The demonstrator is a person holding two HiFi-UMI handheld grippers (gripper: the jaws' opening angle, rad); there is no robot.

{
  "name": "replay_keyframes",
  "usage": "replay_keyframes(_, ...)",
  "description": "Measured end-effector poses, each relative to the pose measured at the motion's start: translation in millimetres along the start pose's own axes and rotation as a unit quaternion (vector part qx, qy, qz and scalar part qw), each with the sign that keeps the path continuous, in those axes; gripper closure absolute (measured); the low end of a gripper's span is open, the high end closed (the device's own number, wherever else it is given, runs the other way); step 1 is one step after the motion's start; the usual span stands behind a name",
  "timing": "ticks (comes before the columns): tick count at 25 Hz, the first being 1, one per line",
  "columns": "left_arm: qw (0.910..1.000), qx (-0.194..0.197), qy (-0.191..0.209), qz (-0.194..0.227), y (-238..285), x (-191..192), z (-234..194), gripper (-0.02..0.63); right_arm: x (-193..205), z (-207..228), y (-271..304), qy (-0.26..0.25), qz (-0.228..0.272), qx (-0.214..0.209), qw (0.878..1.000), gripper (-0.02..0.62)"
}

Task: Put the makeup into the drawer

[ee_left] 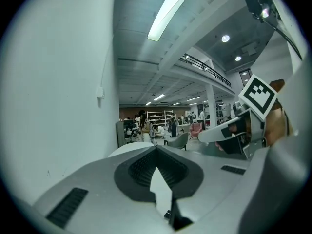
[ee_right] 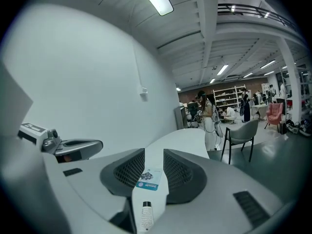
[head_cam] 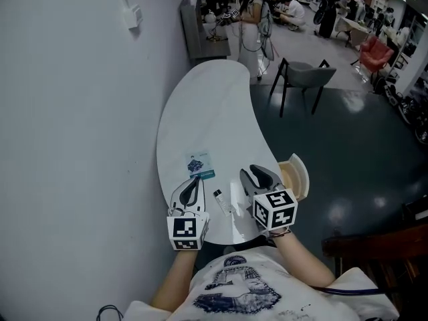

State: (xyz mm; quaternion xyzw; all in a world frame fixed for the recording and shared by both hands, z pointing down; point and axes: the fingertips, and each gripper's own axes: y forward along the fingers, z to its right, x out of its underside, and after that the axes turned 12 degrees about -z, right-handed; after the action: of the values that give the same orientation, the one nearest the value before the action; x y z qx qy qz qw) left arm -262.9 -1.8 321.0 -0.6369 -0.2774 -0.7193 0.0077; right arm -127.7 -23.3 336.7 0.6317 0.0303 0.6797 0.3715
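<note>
A small white makeup tube lies on the white curved table, near its front end. A teal-and-white sachet lies flat just beyond the tube. At the table's right edge a drawer stands pulled out, its light inside showing. My left gripper hovers left of the tube, jaws shut and empty. My right gripper hovers right of the tube, open with nothing held. Through the gap of the right gripper I see the tube and the sachet on the table below.
A plain white wall runs along the table's left side. A grey chair stands on the dark floor past the table's right side. People and shelves fill the far end of the room. A dark wooden piece sits at lower right.
</note>
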Motion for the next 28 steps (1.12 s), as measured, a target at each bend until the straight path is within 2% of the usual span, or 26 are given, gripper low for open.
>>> replay_keyframes(22, 1.0000, 0.002, -0.006, 0.003, 6, 1, -15, 0.560, 6, -10, 21, -0.004, -0.022, -0.006, 1.000, 0.463)
replay_keyframes(28, 0.9997, -0.004, -0.021, -0.012, 15, 20, -25, 0.560, 13, -17, 38, -0.014, -0.037, -0.017, 0.999, 0.463)
